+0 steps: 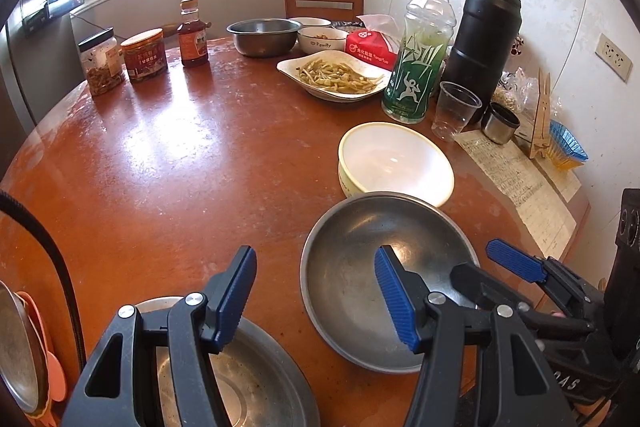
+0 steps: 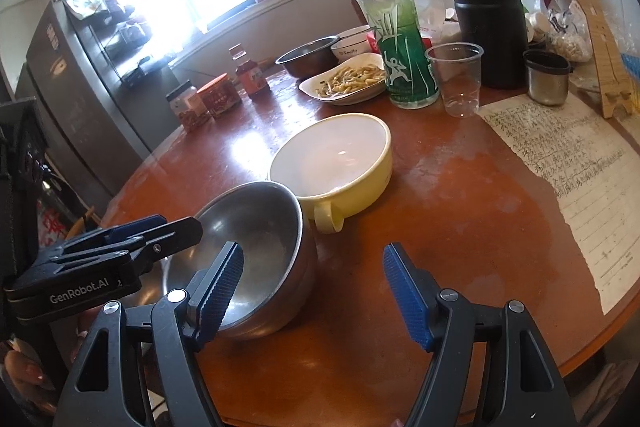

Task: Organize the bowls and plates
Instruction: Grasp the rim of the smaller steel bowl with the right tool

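Observation:
A steel bowl (image 1: 360, 291) (image 2: 260, 247) stands near the front edge of the round brown table (image 1: 180, 167). My left gripper (image 1: 316, 299) (image 2: 160, 231) is open over the bowl's left rim, one finger above the inside and the other outside it. My right gripper (image 2: 314, 291) (image 1: 492, 267) is open over the right rim in the same way, and no pad presses on the metal. A yellow bowl (image 1: 396, 159) (image 2: 336, 155) with a white inside and a handle touches the steel bowl's far side. A flat steel plate (image 1: 256, 387) lies under my left gripper.
At the back stand a plate of food (image 1: 336, 75), a steel basin (image 1: 264, 35), a white bowl (image 1: 322, 41), jars (image 1: 144, 55), a green bottle (image 1: 420, 59), a black flask (image 1: 484, 39) and a plastic cup (image 1: 454, 111). A written sheet (image 2: 568, 163) lies at the right.

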Tool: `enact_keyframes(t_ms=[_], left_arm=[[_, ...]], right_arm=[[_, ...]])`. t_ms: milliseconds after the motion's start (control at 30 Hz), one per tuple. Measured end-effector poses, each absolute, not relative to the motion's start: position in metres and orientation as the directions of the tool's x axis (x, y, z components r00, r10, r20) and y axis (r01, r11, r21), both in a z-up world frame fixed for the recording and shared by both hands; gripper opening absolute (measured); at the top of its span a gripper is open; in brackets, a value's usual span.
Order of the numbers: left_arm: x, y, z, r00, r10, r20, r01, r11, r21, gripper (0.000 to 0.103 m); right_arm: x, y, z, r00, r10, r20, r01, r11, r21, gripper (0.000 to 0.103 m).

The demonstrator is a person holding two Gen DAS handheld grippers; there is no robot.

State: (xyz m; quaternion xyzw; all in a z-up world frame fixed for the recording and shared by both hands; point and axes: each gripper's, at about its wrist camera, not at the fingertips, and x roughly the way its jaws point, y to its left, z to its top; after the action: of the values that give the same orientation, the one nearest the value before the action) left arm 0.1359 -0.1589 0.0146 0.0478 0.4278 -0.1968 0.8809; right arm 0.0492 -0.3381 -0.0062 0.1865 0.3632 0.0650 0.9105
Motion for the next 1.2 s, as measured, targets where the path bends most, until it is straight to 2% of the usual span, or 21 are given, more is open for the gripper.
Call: enact_keyframes(t_ms=[100,267,400,567,667,1100,1200], left_arm=[[0.138,-0.162,0.010,0.552,-0.299,-0.778,0.397,0.915,-0.070,0.061],[0.143,-0.164,0.003,0.551,-0.282,-0.785,0.394,0.918,-0.053,0.061],[0.145,-0.165,0.000,0.547,-0.295,-0.784,0.401,0.914,-0.064,0.061],[0.146,-0.168,-0.004,0.528,-0.324,-0.785,0.419,0.904,-0.092,0.060],[0.148,-0.168,-0.006,0.500,-0.365,-0.785,0.426,0.893,-0.144,0.046],[0.148,-0.157,-0.005,0.499,-0.390,-0.774,0.403,0.895,-0.191,0.041],[0.146,-0.152,-0.002,0.498,-0.406,-0.766,0.401,0.891,-0.211,0.035]], right_arm=[[0.053,-0.331,-0.011,0.710,0.272,-0.649,0.003,0.921,0.390,0.072],[0.060,-0.322,-0.018,0.690,0.273,-0.670,-0.006,0.928,0.372,0.060],[0.062,-0.320,-0.019,0.691,0.273,-0.669,-0.011,0.930,0.368,0.054],[0.065,-0.315,-0.020,0.686,0.277,-0.673,-0.028,0.934,0.356,0.034],[0.068,-0.314,-0.020,0.688,0.273,-0.673,-0.021,0.934,0.357,0.031],[0.071,-0.319,-0.013,0.702,0.284,-0.653,0.007,0.914,0.406,0.024],[0.070,-0.319,-0.010,0.710,0.281,-0.646,0.012,0.912,0.410,0.024]])
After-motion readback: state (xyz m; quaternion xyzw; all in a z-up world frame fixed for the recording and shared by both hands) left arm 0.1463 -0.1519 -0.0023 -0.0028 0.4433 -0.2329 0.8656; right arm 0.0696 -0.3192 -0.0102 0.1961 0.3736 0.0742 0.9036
